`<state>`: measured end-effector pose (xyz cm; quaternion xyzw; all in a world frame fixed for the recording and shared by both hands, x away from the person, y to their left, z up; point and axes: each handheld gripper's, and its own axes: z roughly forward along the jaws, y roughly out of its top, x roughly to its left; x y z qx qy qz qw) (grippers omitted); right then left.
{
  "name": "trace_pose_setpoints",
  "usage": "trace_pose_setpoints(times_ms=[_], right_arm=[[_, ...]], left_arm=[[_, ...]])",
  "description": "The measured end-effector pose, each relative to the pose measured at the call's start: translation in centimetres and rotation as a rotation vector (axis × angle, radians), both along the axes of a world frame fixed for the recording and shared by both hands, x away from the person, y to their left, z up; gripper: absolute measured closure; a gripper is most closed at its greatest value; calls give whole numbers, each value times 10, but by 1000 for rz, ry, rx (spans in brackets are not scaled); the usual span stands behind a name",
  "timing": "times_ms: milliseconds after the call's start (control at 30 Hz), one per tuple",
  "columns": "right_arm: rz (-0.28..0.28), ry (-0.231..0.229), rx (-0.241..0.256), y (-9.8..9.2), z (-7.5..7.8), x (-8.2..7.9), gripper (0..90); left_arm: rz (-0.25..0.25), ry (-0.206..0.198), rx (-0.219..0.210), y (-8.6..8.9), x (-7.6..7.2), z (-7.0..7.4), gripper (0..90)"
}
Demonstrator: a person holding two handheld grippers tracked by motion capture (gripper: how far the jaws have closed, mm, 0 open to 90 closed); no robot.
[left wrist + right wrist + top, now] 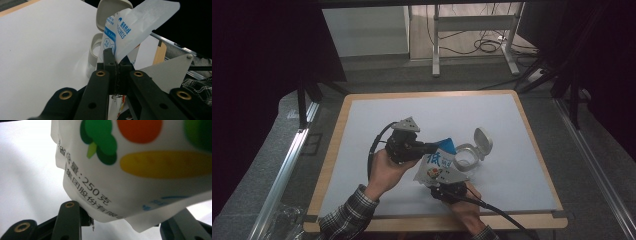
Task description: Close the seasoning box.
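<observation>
Looking down from the high view, the left hand-held gripper pinches the top corner of a printed pouch, while the right hand-held gripper holds its lower end; the pouch tilts over an open jar with its hinged lid flipped up, on the bench.

From the left gripper view, the jaws are clamped together on the pouch's edge, the jar just behind.

From the right gripper view, the jaws grip the pouch's bottom seam.

I judge the pouch lifted and positioned; whether it is torn open is unclear, and pouring seems left to do.
</observation>
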<state>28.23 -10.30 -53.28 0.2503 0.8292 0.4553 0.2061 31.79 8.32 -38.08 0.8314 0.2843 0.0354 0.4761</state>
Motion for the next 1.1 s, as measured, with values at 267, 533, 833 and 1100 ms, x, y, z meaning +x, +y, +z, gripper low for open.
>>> trace_pose_setpoints(times_ms=[267,533,833,1100], right_arm=[[16,38,2,0,-1,0,530],[47,57,-2,0,0,-2,547],[71,94,11,-2,1,-1,550],[80,115,13,-4,2,-1,552]], left_arm=[[4,6,0,-4,7,-5,891],[-6,-5,0,-7,10,-9,890],[-11,-25,3,-11,15,-13,888],[-23,-39,5,-17,17,-15,887]])
